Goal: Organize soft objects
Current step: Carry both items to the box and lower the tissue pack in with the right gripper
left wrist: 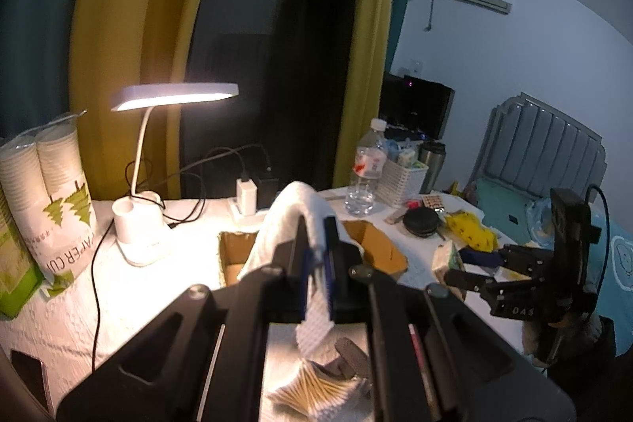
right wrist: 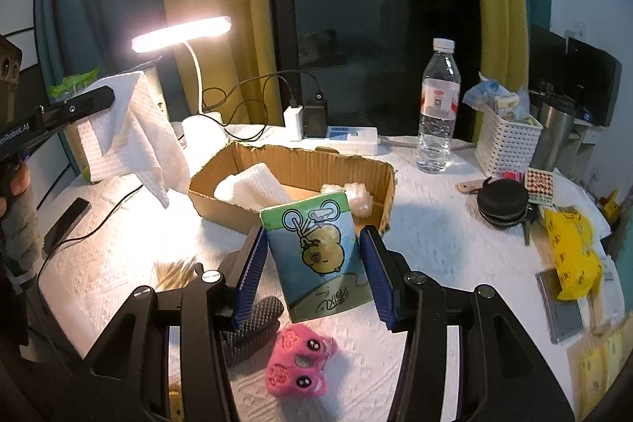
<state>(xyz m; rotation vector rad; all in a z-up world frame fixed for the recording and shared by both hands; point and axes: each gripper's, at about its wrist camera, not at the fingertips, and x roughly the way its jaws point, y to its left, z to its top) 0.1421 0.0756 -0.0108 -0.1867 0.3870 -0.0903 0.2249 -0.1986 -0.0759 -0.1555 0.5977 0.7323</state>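
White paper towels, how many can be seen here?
2: one white paper towel hangs from the left hand-held gripper; one folded towel lies inside the cardboard box. Others may be hidden.

left gripper clamped, right gripper half-spread, both gripping

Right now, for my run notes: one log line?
left gripper: shut on white cloth | right gripper: shut on tissue pack | cardboard box: open

White-covered table with cardboard box
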